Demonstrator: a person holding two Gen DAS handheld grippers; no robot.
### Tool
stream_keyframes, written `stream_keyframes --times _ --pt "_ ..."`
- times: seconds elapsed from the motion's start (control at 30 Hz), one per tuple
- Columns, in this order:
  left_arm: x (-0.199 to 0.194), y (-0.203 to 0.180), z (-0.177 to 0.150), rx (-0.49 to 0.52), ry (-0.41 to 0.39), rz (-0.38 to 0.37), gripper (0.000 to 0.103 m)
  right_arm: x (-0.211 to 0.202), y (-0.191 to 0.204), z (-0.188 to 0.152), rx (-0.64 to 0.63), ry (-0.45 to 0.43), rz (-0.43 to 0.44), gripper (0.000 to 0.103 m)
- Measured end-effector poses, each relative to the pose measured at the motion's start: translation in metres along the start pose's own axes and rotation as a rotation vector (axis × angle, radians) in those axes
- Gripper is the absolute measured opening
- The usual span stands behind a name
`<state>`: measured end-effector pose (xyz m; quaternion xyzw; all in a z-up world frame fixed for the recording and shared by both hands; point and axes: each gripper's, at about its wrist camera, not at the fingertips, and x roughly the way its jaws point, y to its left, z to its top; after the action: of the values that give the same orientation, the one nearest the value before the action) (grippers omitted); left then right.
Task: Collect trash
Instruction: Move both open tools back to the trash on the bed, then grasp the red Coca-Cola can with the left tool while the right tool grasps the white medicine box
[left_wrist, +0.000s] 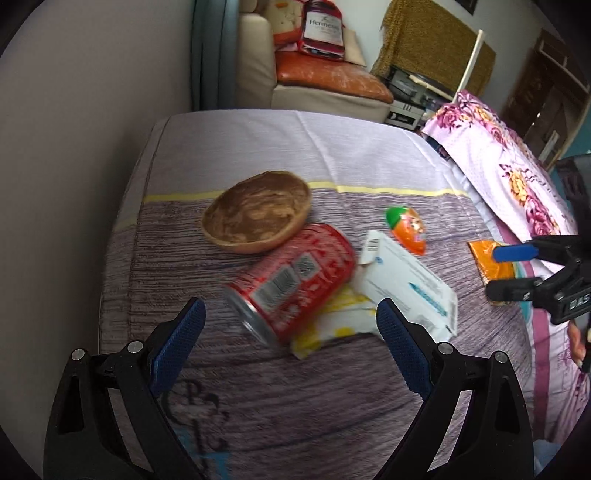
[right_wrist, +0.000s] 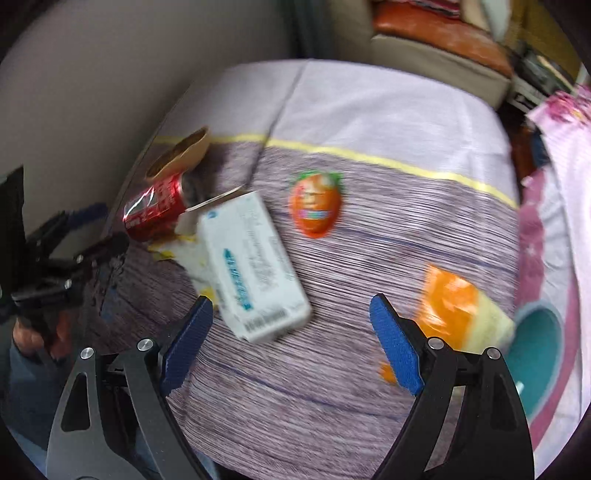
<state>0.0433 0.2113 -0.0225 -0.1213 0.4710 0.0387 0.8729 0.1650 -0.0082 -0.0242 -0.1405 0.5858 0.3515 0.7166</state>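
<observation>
A red can (left_wrist: 295, 280) lies on its side on the purple bedsheet (left_wrist: 295, 387), against a wooden bowl (left_wrist: 256, 212). My left gripper (left_wrist: 290, 332) is open and empty, just short of the can. A white box (left_wrist: 402, 282) lies over a yellow-white wrapper (left_wrist: 332, 325). An orange strawberry-shaped packet (left_wrist: 406, 229) lies beyond. My right gripper (right_wrist: 291, 325) is open and empty, between the white box (right_wrist: 251, 266) and an orange wrapper (right_wrist: 450, 306). The can (right_wrist: 155, 206), the bowl (right_wrist: 181, 155) and the strawberry packet (right_wrist: 314, 203) also show in the right wrist view.
A floral pink quilt (left_wrist: 509, 173) lies along the right of the bed. A wall (left_wrist: 74, 147) runs on the left. A sofa (left_wrist: 325, 74) with a red bag stands beyond the bed. My right gripper also shows in the left wrist view (left_wrist: 506, 271), over the orange wrapper (left_wrist: 487, 262).
</observation>
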Motion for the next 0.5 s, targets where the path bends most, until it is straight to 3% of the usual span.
stream_keyframes --times 0.23,0.5 --pt "0.024 0.013 0.004 0.049 0.049 -0.081 0.094 0.051 0.023 0.021 -0.09 0.117 0.033 0.083" --pt "0.04 0.023 0.008 0.042 0.055 -0.142 0.093 0.074 0.035 0.027 -0.131 0.13 0.023 0.083"
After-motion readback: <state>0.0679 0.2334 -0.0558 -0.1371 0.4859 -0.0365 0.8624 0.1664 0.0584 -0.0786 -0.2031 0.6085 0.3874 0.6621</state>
